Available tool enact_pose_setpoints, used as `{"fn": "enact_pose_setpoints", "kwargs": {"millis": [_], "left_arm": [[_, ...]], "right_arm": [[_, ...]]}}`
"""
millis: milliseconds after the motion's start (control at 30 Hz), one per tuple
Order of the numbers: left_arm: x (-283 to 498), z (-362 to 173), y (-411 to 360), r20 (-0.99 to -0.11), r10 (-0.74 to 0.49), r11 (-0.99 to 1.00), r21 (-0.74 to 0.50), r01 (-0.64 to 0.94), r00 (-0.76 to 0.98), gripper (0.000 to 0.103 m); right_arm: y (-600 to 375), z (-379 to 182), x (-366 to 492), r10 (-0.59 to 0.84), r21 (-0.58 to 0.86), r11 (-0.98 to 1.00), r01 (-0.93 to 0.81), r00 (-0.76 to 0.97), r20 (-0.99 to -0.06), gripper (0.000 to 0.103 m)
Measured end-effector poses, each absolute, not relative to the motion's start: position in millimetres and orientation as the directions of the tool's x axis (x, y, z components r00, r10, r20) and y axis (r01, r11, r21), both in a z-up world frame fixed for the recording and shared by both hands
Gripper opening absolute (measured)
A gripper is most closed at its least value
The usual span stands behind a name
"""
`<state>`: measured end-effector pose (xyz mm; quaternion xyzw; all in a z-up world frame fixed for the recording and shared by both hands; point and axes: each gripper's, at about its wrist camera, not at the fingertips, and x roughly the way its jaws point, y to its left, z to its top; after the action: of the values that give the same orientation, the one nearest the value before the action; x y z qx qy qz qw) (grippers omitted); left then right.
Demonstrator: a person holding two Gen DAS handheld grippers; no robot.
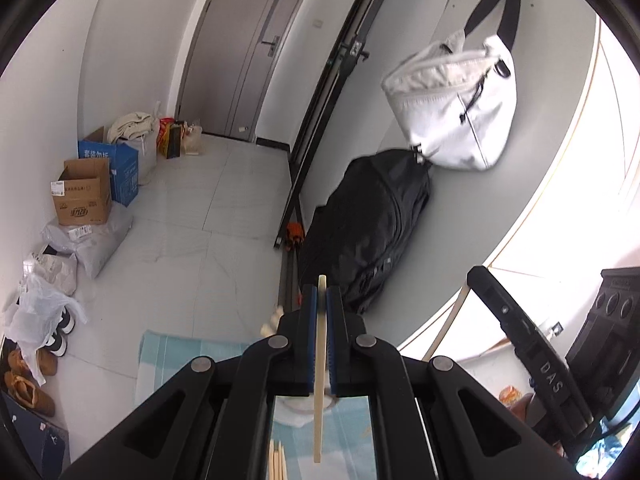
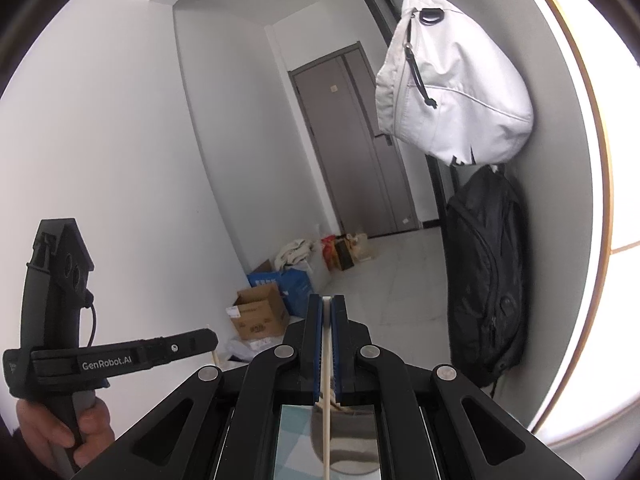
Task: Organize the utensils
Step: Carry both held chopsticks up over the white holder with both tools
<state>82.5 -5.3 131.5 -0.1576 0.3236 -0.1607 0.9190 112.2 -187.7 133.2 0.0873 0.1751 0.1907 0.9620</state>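
Left claw: the left claw [image 1: 321,292] is closed on a pale chopstick [image 1: 319,380], which runs lengthwise between its blue pads and pokes out past the tips.
Right claw: the right claw [image 2: 326,302] is closed on a second pale chopstick [image 2: 327,400], held the same way, its far end just showing between the tips.
Other view of the left claw: in the right wrist view it appears at lower left as a black tool, gripped by a hand [image 2: 64,428].
Surface: below the left claw lies a cloth [image 1: 180,356] checked in light blue and white; more sticks [image 1: 276,462] lie on it at the bottom edge. What carries the cloth cannot be told.
Under the right claw: a round shiny vessel [image 2: 344,444] shows blurred through the claw's frame, over the same checked cloth.
Floor: pale grey tiles [image 1: 224,208] run back to a grey door [image 1: 256,40].
Left wall: white, lined with a brown box [image 1: 82,192], a blue box [image 1: 120,168], grey parcels, plastic bags and shoes [image 1: 30,380].
Right wall: grey; a white bag [image 1: 452,104] hangs by a black strap, and a black backpack [image 1: 368,228] hangs just under it.
Beside the bags: a black metal frame [image 1: 328,92] leans along the wall.
Light: a bright, washed-out window area fills the far right edge of both views.
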Motion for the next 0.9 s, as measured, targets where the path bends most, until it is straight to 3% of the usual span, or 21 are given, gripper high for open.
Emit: {"fn": "enact_pose_setpoints", "kwargs": {"millis": [367, 900], "left_arm": [[141, 142, -2, -0.509, -0.39, 0.888, -0.427, 0.169, 0.767, 0.0], [167, 99, 2, -0.438, -0.336, 0.892, -0.431, 0.133, 0.834, 0.0]], "right_arm": [[-172, 149, 180, 0.419, 0.158, 0.908, -0.389, 0.859, -0.294, 0.003], [-163, 98, 237, 0.413, 0.16, 0.911, -0.381, 0.848, -0.331, 0.003]]}}
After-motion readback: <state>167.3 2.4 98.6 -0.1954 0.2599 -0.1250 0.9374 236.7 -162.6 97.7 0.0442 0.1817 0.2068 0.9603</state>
